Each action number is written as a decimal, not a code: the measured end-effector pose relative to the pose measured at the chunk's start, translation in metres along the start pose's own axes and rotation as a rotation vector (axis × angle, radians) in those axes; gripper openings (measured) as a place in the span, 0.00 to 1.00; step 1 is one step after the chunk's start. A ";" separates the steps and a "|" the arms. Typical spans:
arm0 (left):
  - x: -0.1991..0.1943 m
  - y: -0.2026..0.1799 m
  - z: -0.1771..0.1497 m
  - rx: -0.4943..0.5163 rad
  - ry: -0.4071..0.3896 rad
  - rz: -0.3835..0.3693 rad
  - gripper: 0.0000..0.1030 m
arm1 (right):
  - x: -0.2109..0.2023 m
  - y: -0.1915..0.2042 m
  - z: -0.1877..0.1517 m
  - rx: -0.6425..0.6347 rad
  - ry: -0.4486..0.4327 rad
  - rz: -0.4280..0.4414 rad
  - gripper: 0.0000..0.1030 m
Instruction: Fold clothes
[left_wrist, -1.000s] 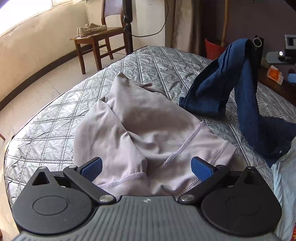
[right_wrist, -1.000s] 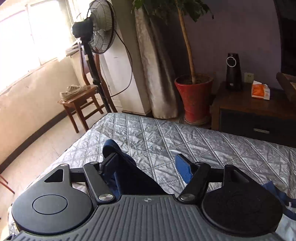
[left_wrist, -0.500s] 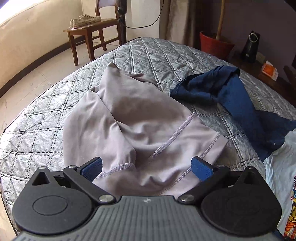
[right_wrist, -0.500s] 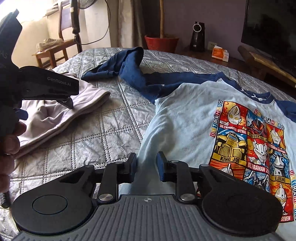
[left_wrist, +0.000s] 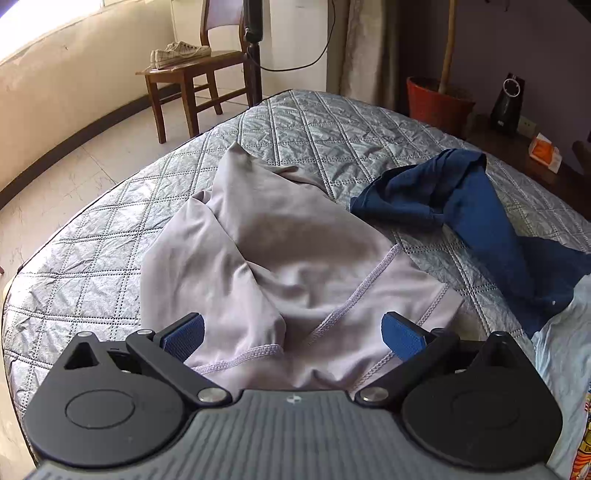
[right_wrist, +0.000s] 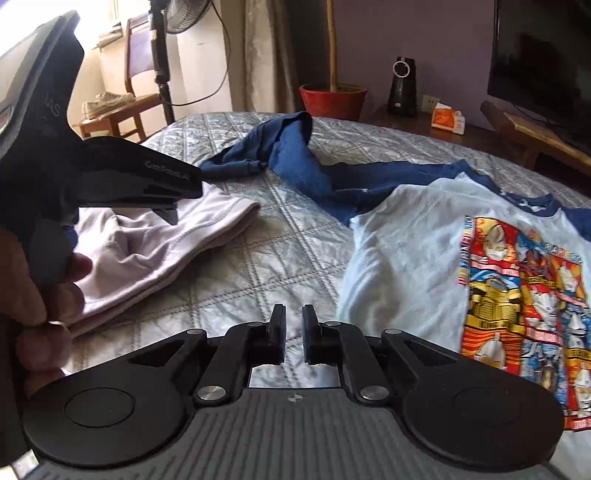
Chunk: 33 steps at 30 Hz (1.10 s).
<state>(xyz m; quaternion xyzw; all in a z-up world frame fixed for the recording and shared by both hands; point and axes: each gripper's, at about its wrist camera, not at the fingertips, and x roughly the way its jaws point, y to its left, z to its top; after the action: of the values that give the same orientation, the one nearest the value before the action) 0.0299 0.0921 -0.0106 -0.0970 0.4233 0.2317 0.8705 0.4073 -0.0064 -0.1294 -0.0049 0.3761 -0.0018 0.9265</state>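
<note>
Just ahead of the left hand-held gripper (left_wrist: 291, 332), jaws wide and empty, lies a soft grey garment (left_wrist: 280, 266) on the bed (left_wrist: 332, 125). Beside the nearly closed, empty right hand-held gripper (right_wrist: 293, 334) lies a limp printed T-shirt (right_wrist: 424, 236); pinch its hem.

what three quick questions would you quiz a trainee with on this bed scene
1. True or false: the left tool stands open over the grey garment.
2. What lies on the wooden chair? A) a pair of shoes B) a pillow C) a folded towel
3. Fill in: the printed T-shirt on the bed has a sleeve coloured dark ____.

Key: 1 true; 2 A; 3 blue.
</note>
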 end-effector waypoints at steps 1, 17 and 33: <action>0.000 -0.001 -0.001 0.004 0.000 -0.003 0.99 | -0.003 -0.006 -0.005 -0.010 0.016 -0.029 0.19; -0.003 -0.020 -0.008 0.063 0.005 -0.045 0.99 | -0.034 0.007 -0.042 -0.031 0.066 0.031 0.27; -0.015 -0.049 -0.019 0.150 -0.017 -0.127 0.99 | -0.049 0.045 -0.041 -0.093 0.098 0.267 0.18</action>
<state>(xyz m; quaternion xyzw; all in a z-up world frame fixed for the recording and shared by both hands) 0.0322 0.0374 -0.0117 -0.0563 0.4250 0.1444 0.8918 0.3437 0.0391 -0.1257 0.0026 0.4181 0.1387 0.8978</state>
